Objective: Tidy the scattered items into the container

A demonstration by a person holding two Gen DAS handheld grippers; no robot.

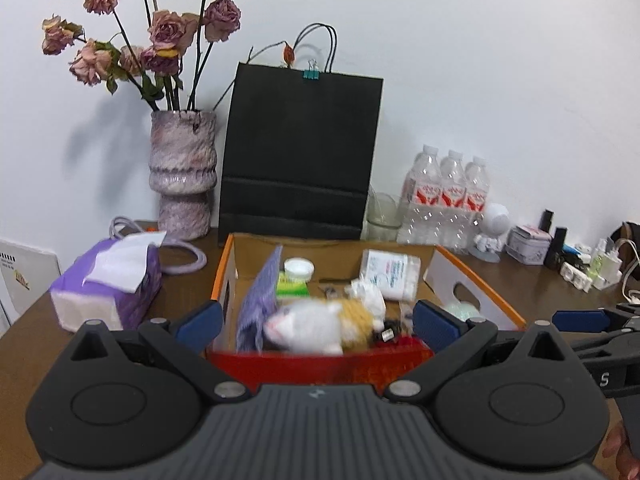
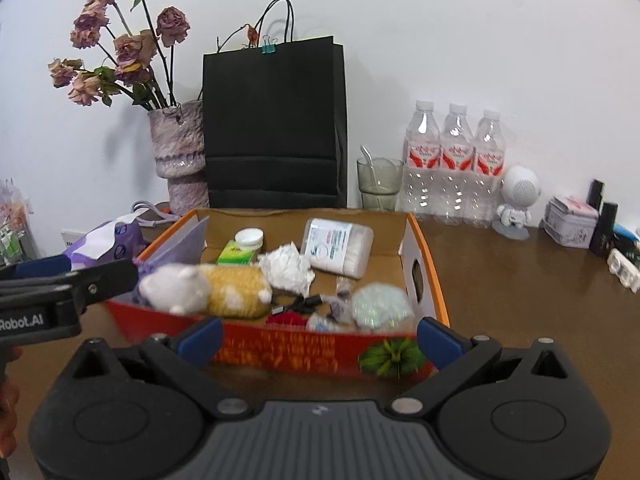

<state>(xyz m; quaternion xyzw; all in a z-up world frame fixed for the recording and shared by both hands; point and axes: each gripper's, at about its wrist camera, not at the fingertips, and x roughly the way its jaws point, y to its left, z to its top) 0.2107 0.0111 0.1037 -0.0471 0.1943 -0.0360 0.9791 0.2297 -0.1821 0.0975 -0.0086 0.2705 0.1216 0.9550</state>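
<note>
While both hand-held grippers hang spread wide and empty before the cardboard box [image 2: 420, 240], only one bit of writing reads clearly: "Robot.AI" on the left hand-held gripper [image 2: 44, 276] body, seen from the right wrist view. Labels on the three water bottles [image 2: 454, 152] are red and white but too small to read.

From left to right on the brown bench [image 2: 520, 280] stand a purple tissue pack [image 1: 108, 280], a mottled ribbed vase [image 1: 182, 176] of dried roses, a black paper bag [image 1: 300, 152] with a teal binder clip, and the bottles. The right wrist view alone shows a greenish glass [image 2: 379, 180] with a spoon clearly, and a strawberry printed on the box's red front.

Inside the box lie a fuzzy white and yellow plush toy [image 2: 208, 290], crumpled white paper [image 2: 288, 266], a clear cotton swab tub [image 2: 340, 248], a green carton [image 2: 236, 256] and a shiny pale green ball [image 2: 380, 304].

The right hand-held gripper [image 2: 318, 336] faces the box front; the left hand-held gripper's blue pads [image 1: 200, 320] bracket the toy in its own view without touching it.
</note>
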